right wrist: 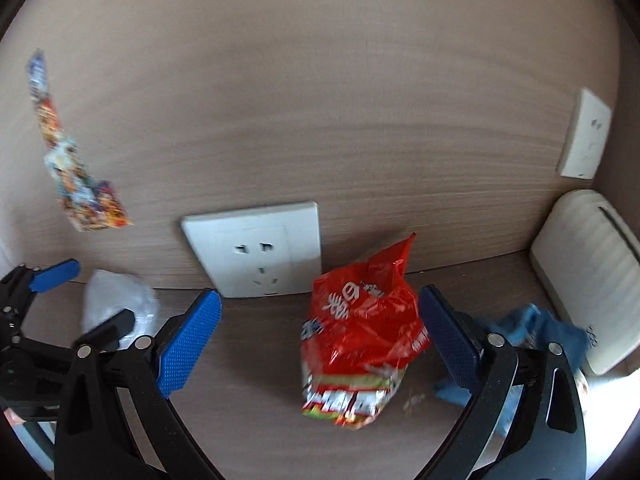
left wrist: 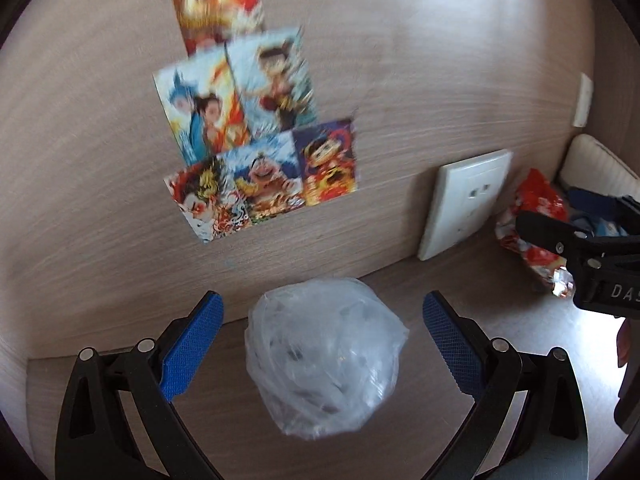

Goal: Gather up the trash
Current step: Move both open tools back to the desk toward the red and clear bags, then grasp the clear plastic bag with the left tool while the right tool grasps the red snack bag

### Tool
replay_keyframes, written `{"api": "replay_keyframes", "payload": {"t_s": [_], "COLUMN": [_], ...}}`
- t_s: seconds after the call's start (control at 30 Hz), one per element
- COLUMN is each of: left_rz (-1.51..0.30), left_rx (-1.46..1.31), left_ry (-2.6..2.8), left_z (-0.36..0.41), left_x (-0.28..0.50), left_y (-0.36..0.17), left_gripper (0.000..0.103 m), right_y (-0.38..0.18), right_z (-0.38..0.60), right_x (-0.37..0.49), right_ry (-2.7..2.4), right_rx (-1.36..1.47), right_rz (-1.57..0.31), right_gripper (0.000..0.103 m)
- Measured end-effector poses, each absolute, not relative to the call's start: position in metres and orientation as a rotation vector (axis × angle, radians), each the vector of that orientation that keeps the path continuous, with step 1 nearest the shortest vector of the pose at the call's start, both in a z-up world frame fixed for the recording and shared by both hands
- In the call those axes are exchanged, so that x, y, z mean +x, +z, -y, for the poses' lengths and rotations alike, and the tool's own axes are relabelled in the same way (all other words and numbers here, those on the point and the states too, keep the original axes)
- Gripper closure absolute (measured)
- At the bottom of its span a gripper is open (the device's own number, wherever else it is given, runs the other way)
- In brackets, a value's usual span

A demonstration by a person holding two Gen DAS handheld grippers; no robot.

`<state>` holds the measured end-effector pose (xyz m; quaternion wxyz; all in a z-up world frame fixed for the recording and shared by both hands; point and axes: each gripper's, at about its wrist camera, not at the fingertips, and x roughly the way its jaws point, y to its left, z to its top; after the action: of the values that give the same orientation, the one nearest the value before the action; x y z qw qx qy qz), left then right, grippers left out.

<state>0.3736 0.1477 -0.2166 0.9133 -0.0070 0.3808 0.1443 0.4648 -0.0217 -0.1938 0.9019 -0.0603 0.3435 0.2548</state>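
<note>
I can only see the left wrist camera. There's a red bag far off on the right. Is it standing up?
Observer: Yes, the red bag stands upright between the right gripper's open jaws.
Operator: Is anything behind it?
Observer: A crumpled blue wrapper lies to its right, beside a white box.
Operator: How many sockets are there?
Observer: Two: one socket left of the bag, a second socket higher on the right.

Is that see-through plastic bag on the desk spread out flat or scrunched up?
Scrunched up. The clear plastic bag sits as a rounded, crinkled ball between the open left gripper, not touching either pad.
</note>
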Motion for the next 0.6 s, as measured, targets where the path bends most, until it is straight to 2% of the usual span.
{"api": "replay_keyframes", "payload": {"t_s": [0.07, 0.1, 0.13, 0.2, 0.23, 0.37, 0.4, 0.47, 0.6], "left_rz": [-0.818, -0.834, -0.854, -0.877, -0.878, -0.861, -0.853, -0.837, -0.809], "left_rx": [-0.05, -0.061, -0.069, -0.066, -0.058, -0.062, -0.064, -0.051, -0.033], "left_ry": [0.283, 0.287, 0.282, 0.29, 0.291, 0.287, 0.282, 0.278, 0.266], "left_z": [-0.153, -0.154, -0.155, -0.156, -0.155, -0.152, -0.15, -0.146, -0.136], "left_x": [0.38, 0.382, 0.384, 0.386, 0.385, 0.378, 0.375, 0.368, 0.354], "left_y": [-0.223, -0.227, -0.231, -0.239, -0.242, -0.24, -0.237, -0.231, -0.219], "left_gripper": [0.007, 0.022, 0.028, 0.038, 0.039, 0.046, 0.048, 0.049, 0.049], "right_y": [-0.198, -0.2, -0.2, -0.201, -0.202, -0.204, -0.201, -0.195, -0.186], "right_z": [0.018, 0.015, 0.013, 0.009, 0.008, 0.016, 0.019, 0.027, 0.034], "right_x": [0.471, 0.473, 0.473, 0.471, 0.471, 0.471, 0.469, 0.463, 0.443], "right_ry": [0.517, 0.511, 0.506, 0.477, 0.467, 0.473, 0.478, 0.492, 0.486], "right_rx": [-0.137, -0.156, -0.181, -0.232, -0.254, -0.23, -0.215, -0.173, -0.168], "right_rz": [-0.714, -0.713, -0.704, -0.692, -0.688, -0.697, -0.698, -0.698, -0.688], "right_gripper": [0.005, 0.009, 0.021, 0.03, 0.039, 0.043, 0.049, 0.071, 0.071]}}
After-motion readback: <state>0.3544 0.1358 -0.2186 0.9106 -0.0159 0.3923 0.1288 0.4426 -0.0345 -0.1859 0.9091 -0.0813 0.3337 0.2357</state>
